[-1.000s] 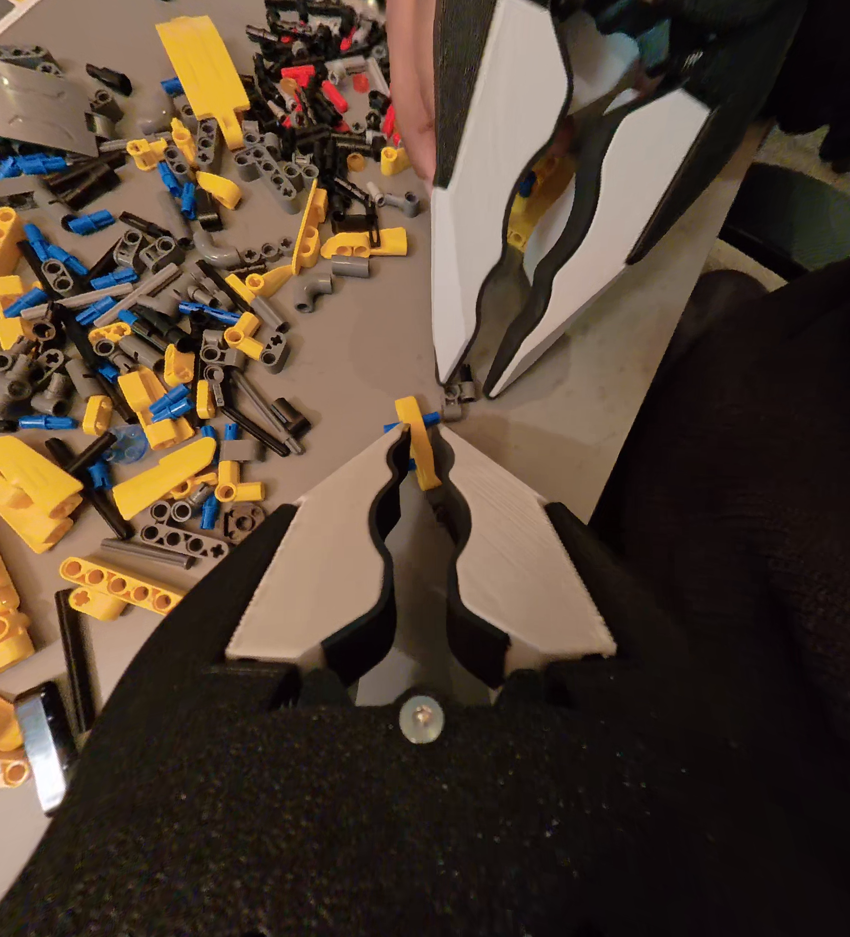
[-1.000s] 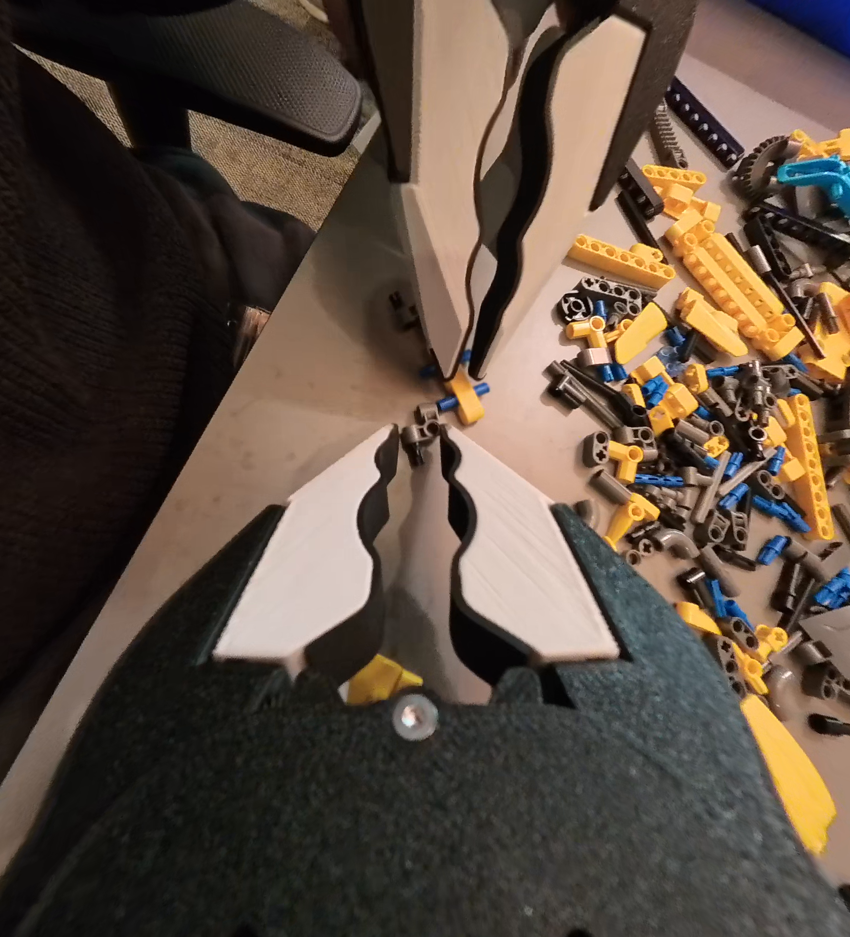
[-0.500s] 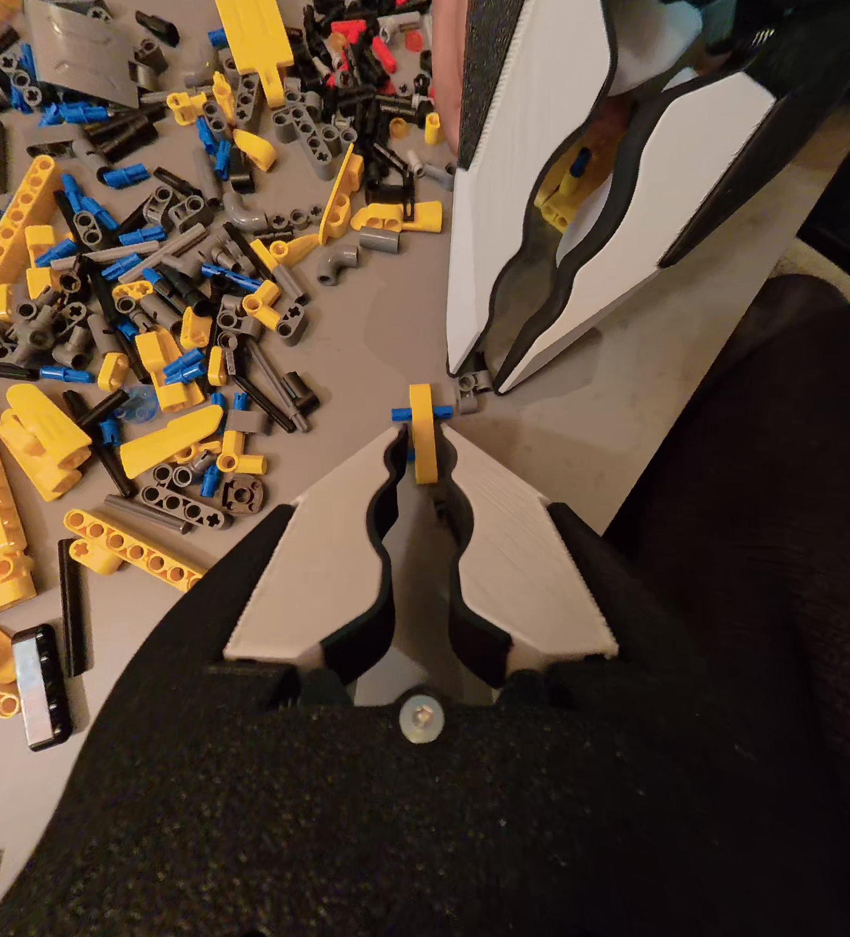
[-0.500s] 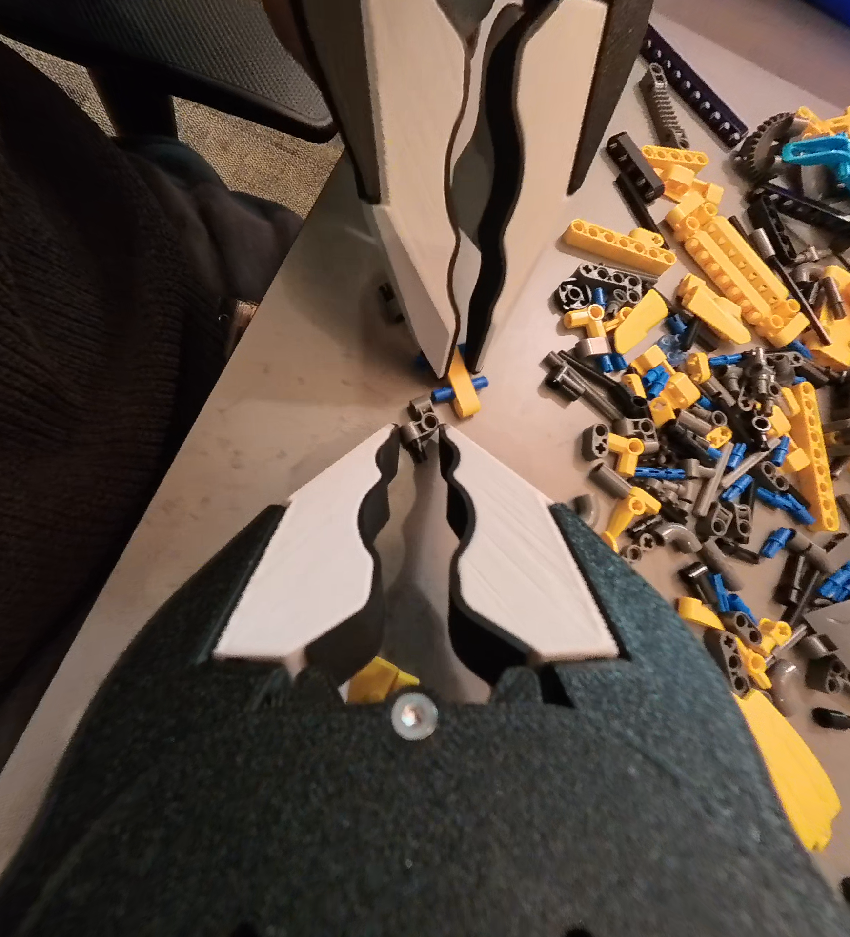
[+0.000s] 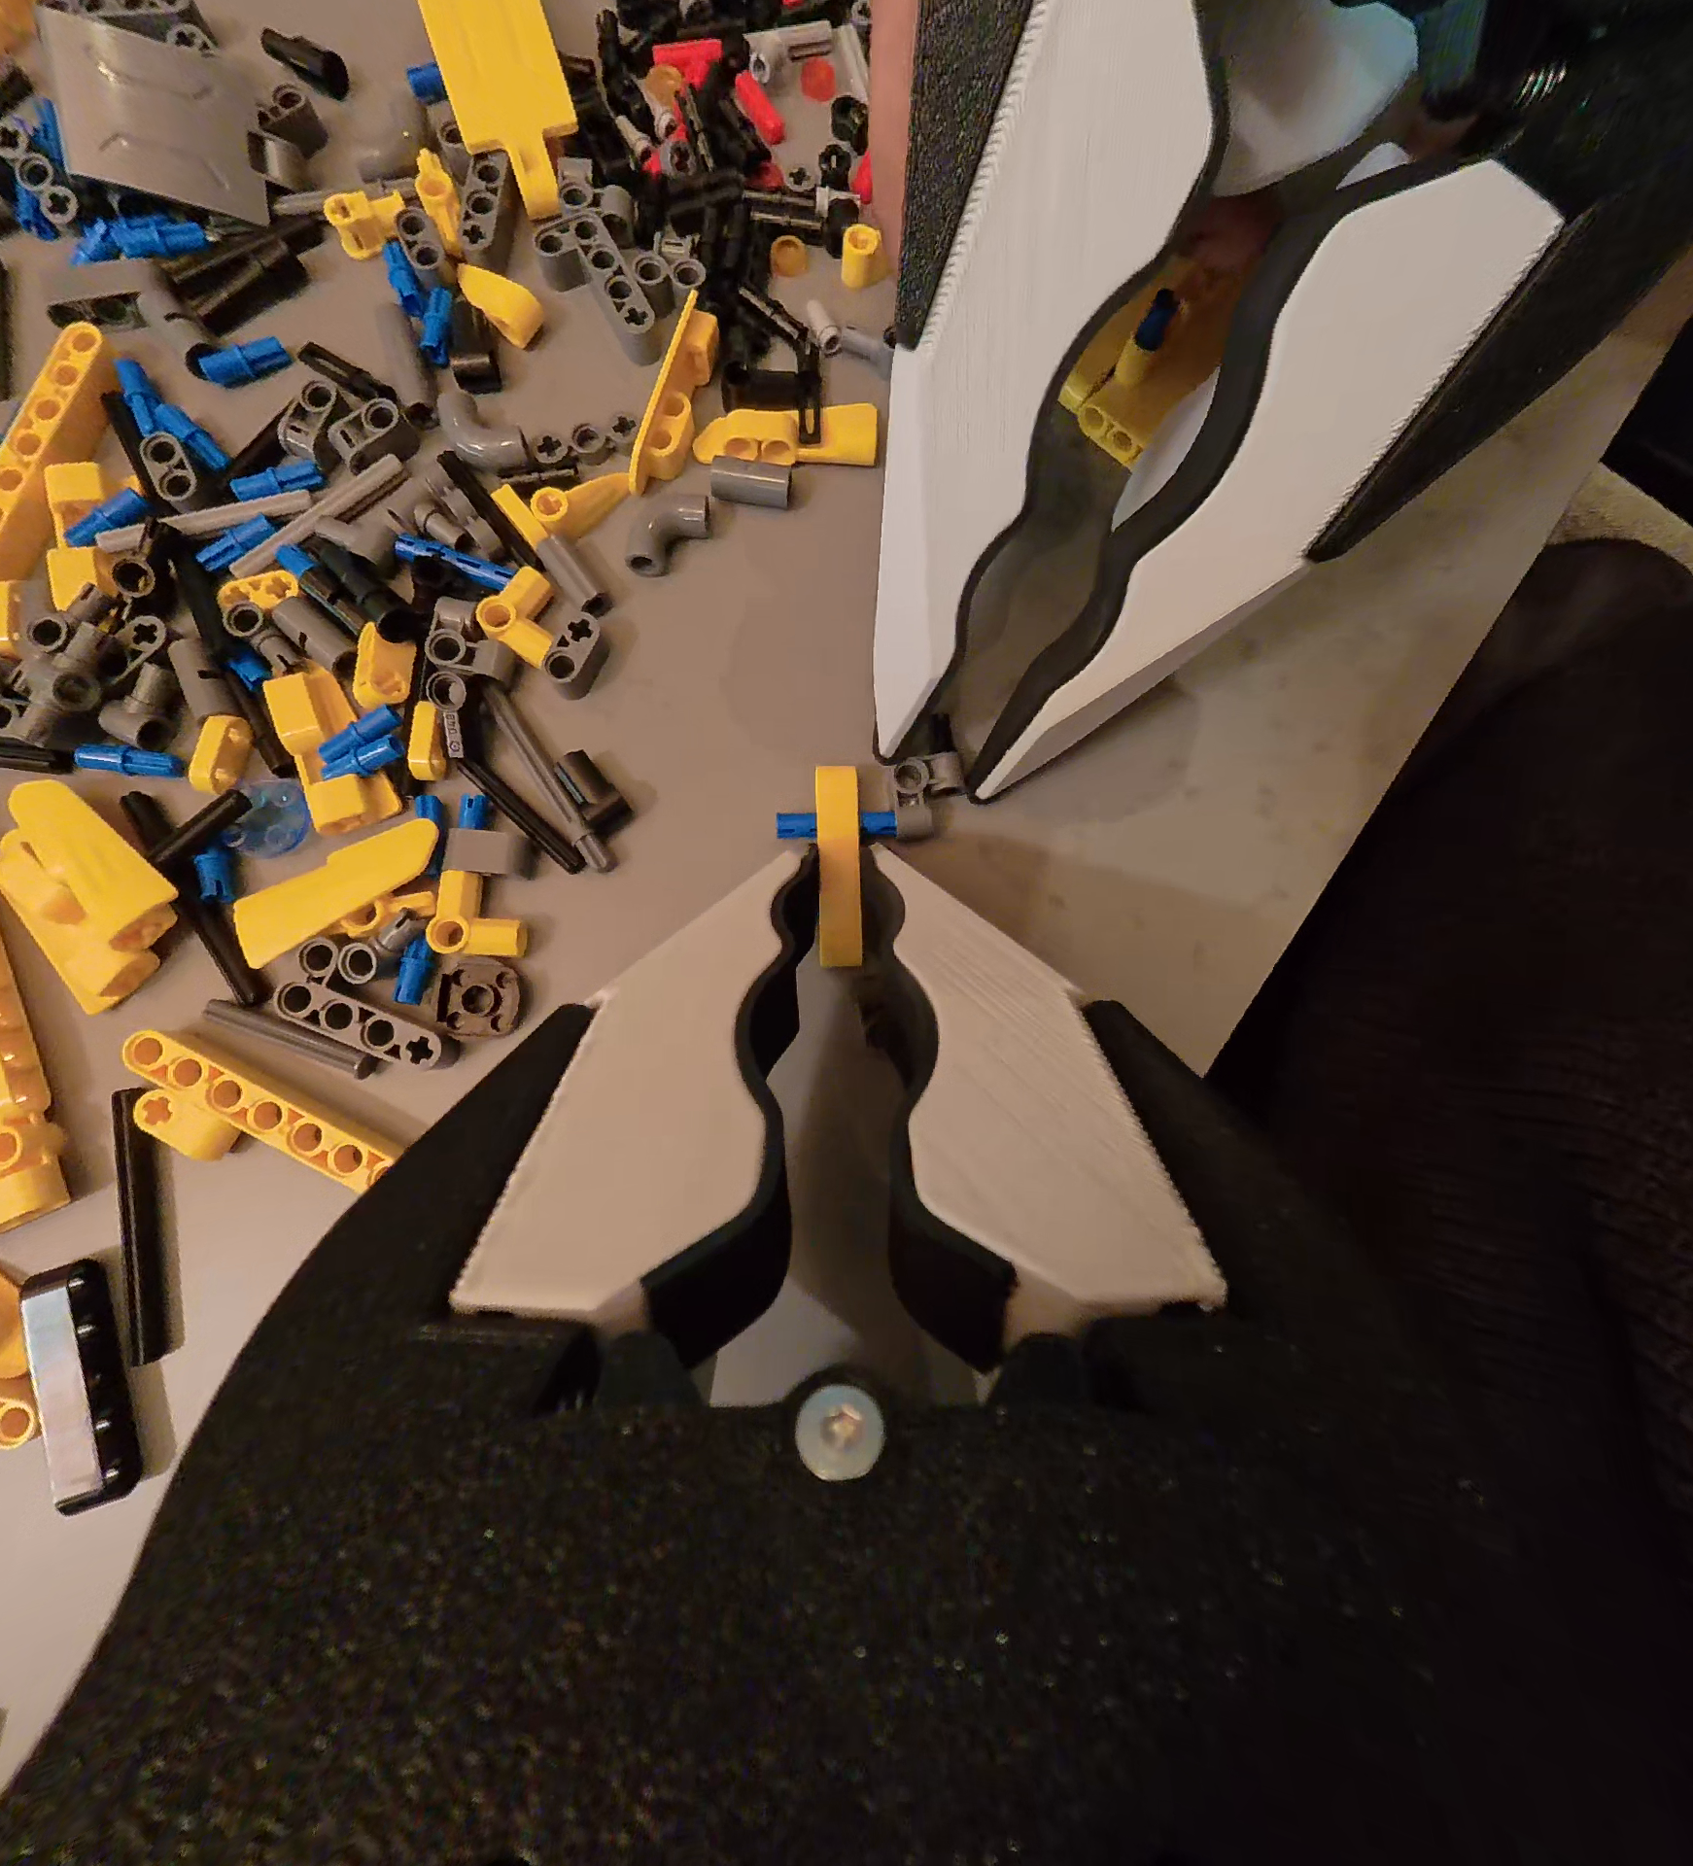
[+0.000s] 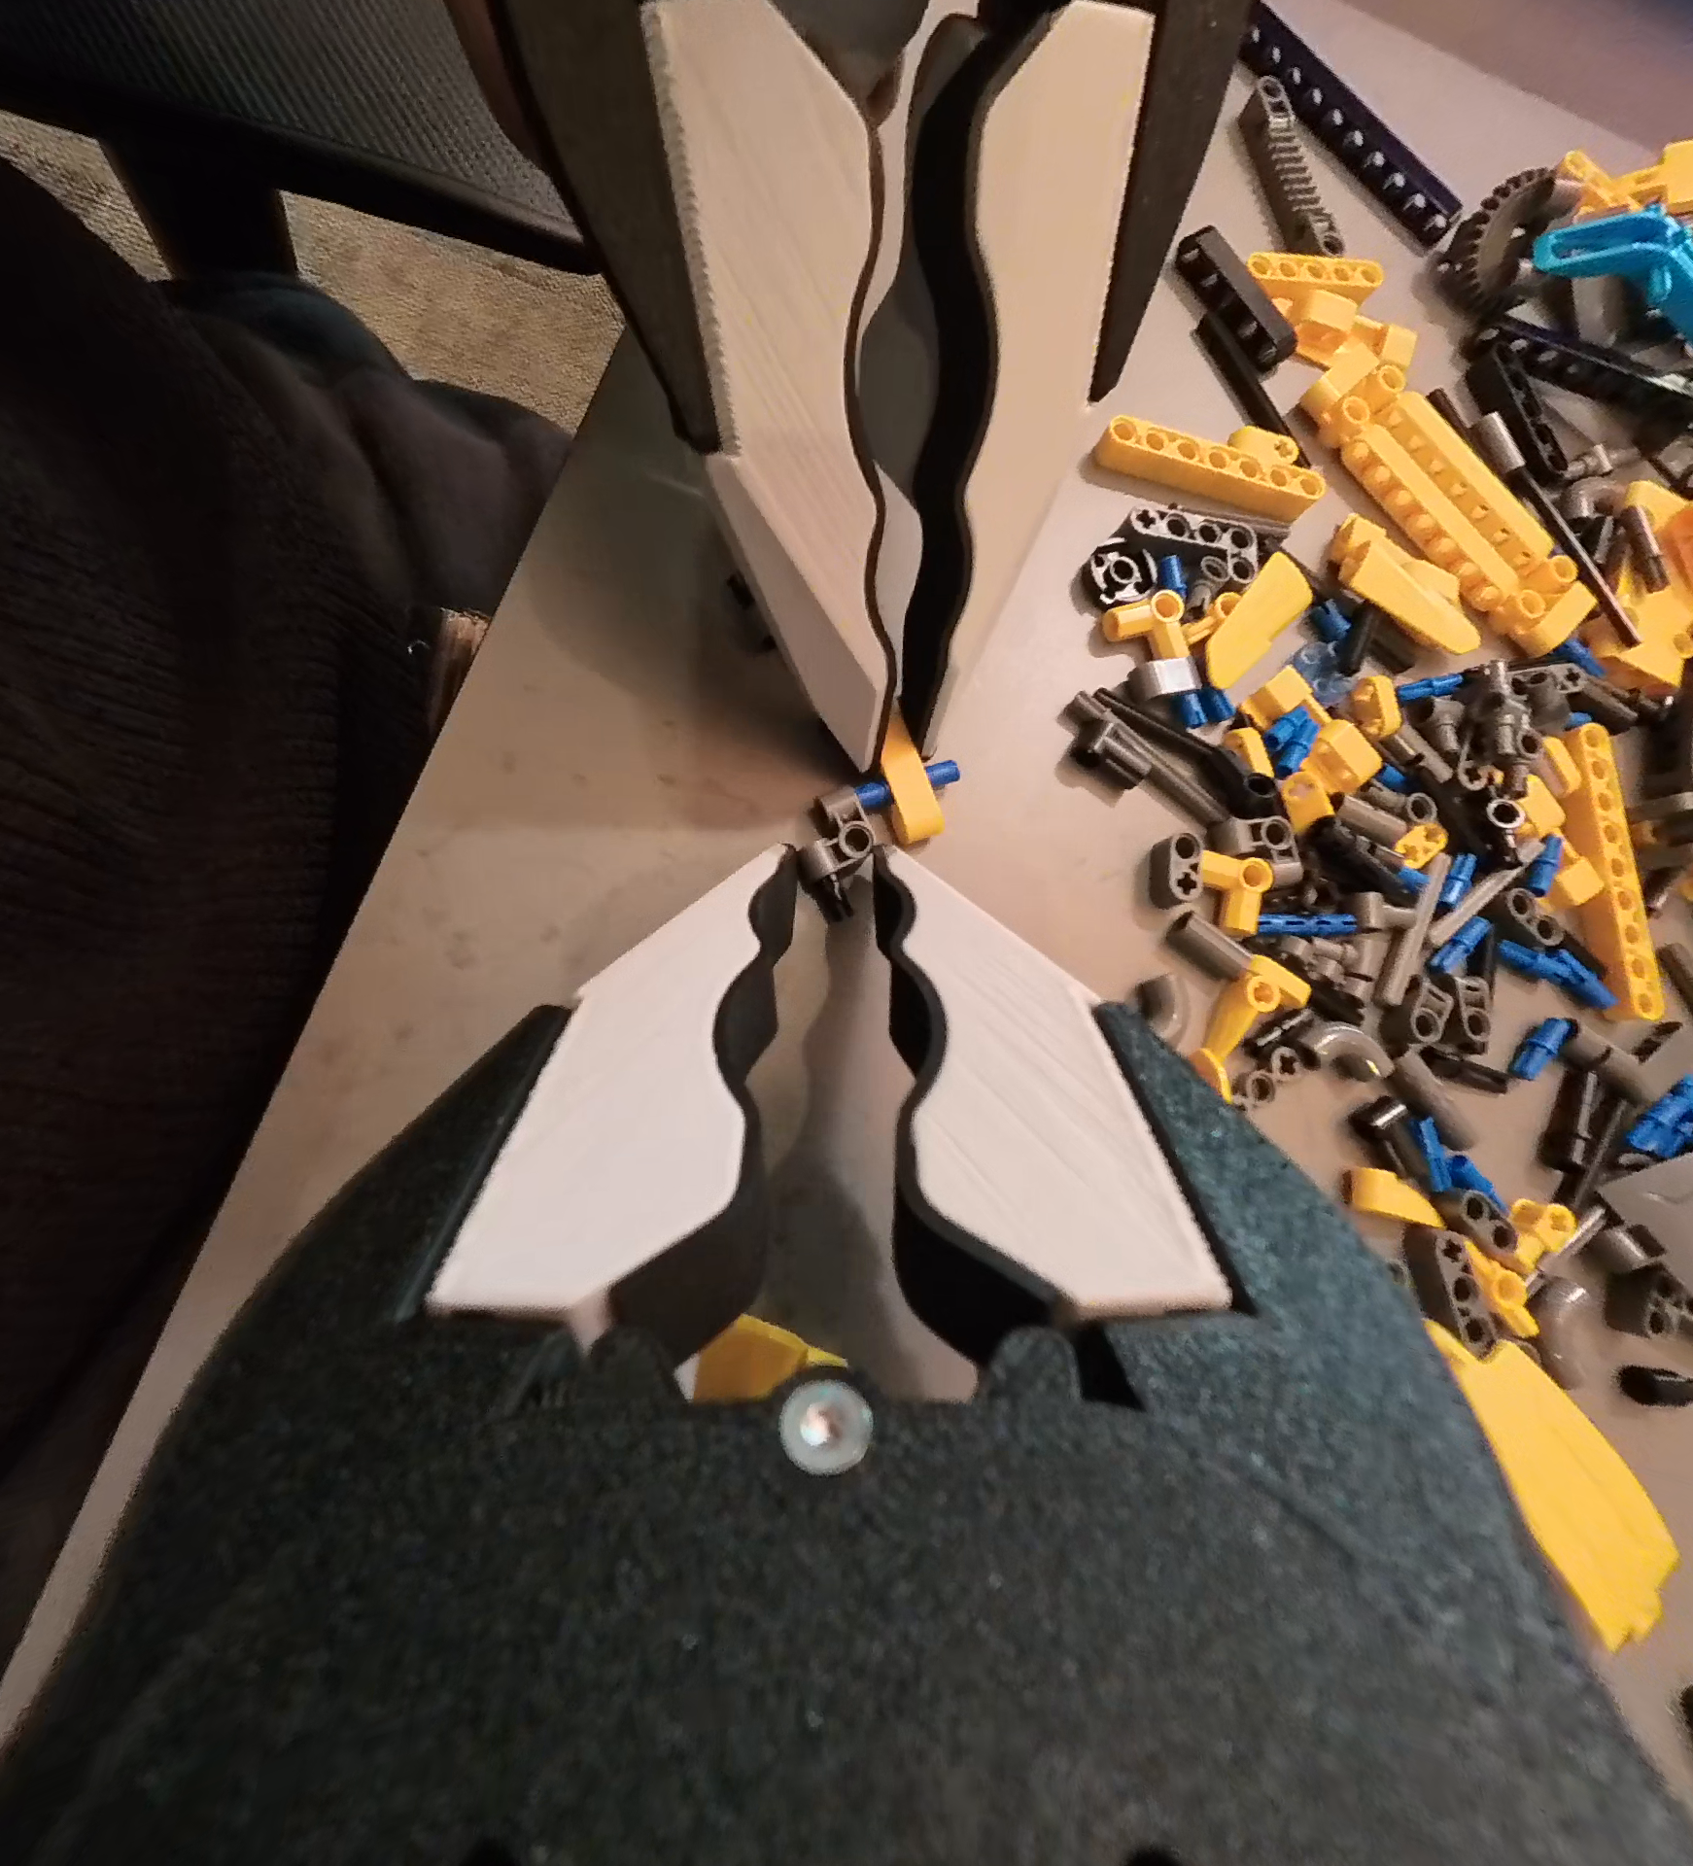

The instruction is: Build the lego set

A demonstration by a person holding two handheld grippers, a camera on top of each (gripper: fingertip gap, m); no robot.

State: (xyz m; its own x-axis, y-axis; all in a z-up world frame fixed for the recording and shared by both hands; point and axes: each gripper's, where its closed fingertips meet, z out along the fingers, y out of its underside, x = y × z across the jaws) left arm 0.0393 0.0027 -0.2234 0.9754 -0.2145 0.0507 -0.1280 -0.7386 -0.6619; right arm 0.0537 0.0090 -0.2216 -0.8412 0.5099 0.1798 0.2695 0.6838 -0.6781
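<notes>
My left gripper (image 5: 837, 858) is shut on a small yellow beam (image 5: 837, 889) with a blue pin (image 5: 794, 823) through its top hole. My right gripper (image 6: 832, 858) is shut on a small dark grey connector (image 6: 842, 843). The two grippers meet tip to tip just above the grey table (image 5: 1075, 858). The connector (image 5: 915, 798) touches the right end of the blue pin. The right wrist view shows the left gripper (image 6: 898, 742) coming down from above with the yellow beam (image 6: 913, 803). The right gripper (image 5: 948, 772) shows in the left wrist view at the upper right.
A dense pile of loose yellow, grey, black and blue building pieces (image 5: 317, 565) covers the table; it also shows in the right wrist view (image 6: 1428, 808). The table edge (image 6: 439, 727) runs close by, with a person's dark clothing (image 6: 115, 606) and a chair (image 6: 317, 101) beyond it. Only a small space, under 4 cm, lies between the two pairs of fingers.
The two grippers have closed the gap between them. The yellow beam has turned upright, and the grey connector now touches the end of the blue pin.
</notes>
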